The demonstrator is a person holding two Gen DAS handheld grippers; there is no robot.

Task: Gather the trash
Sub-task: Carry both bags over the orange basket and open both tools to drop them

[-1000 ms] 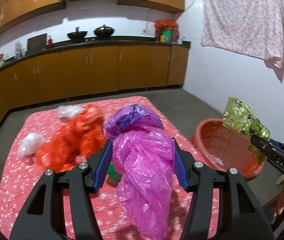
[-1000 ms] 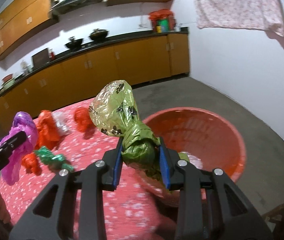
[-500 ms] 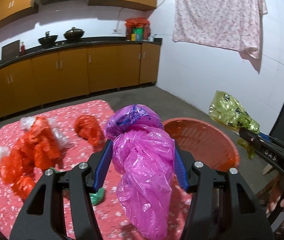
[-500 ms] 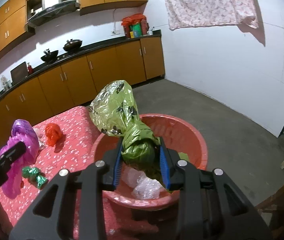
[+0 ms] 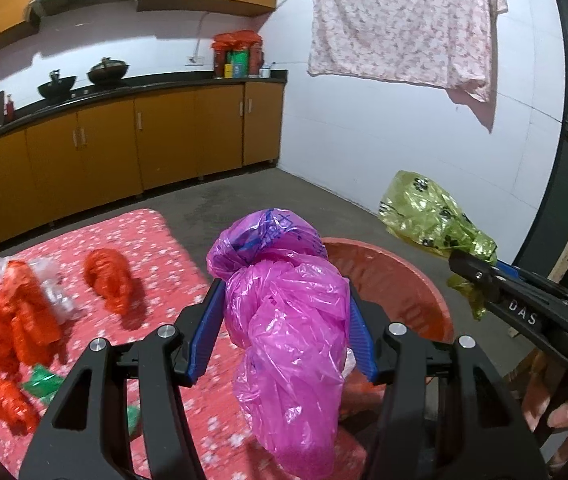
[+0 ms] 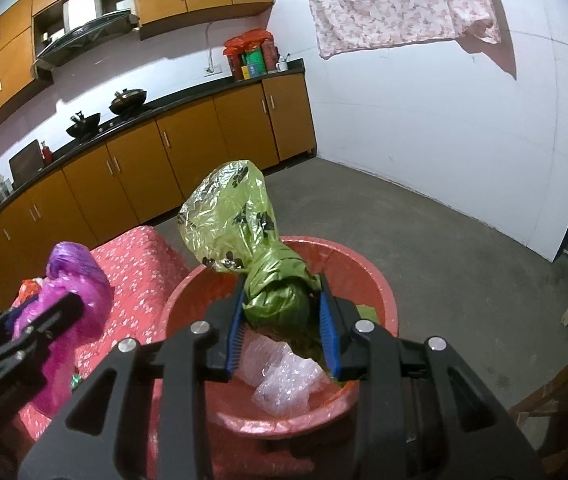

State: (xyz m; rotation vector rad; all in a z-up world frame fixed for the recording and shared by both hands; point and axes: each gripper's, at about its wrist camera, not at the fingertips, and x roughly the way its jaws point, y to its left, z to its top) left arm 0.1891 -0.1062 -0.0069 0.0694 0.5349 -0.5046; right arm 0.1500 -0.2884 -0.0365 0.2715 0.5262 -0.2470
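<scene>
My left gripper (image 5: 284, 332) is shut on a magenta plastic bag (image 5: 288, 328) and holds it above the table edge, beside the red basin (image 5: 404, 280). My right gripper (image 6: 281, 328) is shut on a yellow-green paw-print bag (image 6: 239, 220) and holds it over the red basin (image 6: 380, 284). The basin holds clear bubble wrap (image 6: 284, 380). The green bag also shows in the left wrist view (image 5: 428, 212), right of the basin. The magenta bag shows in the right wrist view (image 6: 71, 296) at left.
A table with a red floral cloth (image 5: 155, 236) carries several orange-red bags (image 5: 15, 328), one small red bag (image 5: 109, 280) and a green scrap (image 5: 43, 384). Wooden kitchen cabinets (image 5: 123, 148) line the back wall. A pink cloth (image 5: 404, 20) hangs on the white wall.
Both grippers have swung right, from over the table toward the basin. The green bag now hangs over the basin and the magenta bag is at its left rim.
</scene>
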